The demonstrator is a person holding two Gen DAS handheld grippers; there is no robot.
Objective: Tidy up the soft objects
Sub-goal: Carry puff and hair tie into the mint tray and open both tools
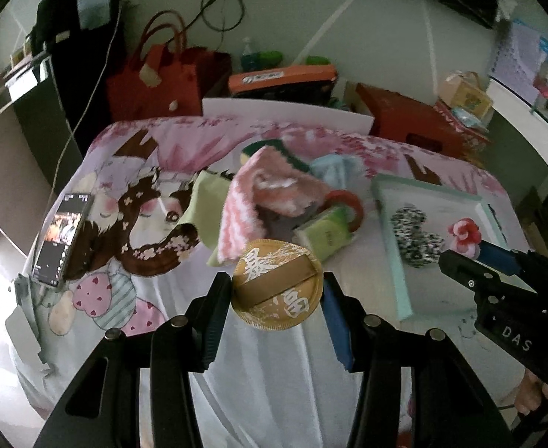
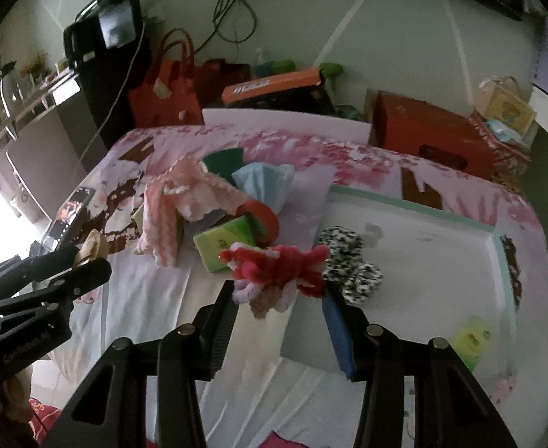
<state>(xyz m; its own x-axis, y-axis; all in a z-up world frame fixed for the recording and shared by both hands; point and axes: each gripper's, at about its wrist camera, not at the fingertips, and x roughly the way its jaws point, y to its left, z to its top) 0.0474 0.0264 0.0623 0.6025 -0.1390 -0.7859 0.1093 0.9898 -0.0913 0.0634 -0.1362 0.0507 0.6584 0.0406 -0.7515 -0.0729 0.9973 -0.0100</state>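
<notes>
Left gripper [image 1: 277,295] clamps a gold puff [image 1: 276,289], right gripper [image 2: 279,298] a pink-red flower [image 2: 277,268] above the tray's [image 2: 415,207] near edge

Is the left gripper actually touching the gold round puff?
Touching. The left wrist view shows the left gripper with both pads pressed against opposite edges of the gold round puff, holding it clear above the bedsheet.

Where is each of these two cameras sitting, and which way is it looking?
Left wrist view: sits on the left gripper, looking down along its fingers at the bed; it is shut on a gold round puff; the right gripper shows at right.
Right wrist view: sits on the right gripper, shut on a red and pink fluffy flower; the left gripper shows at left.
Shared: the white tray and spotted scrunchie.
</notes>
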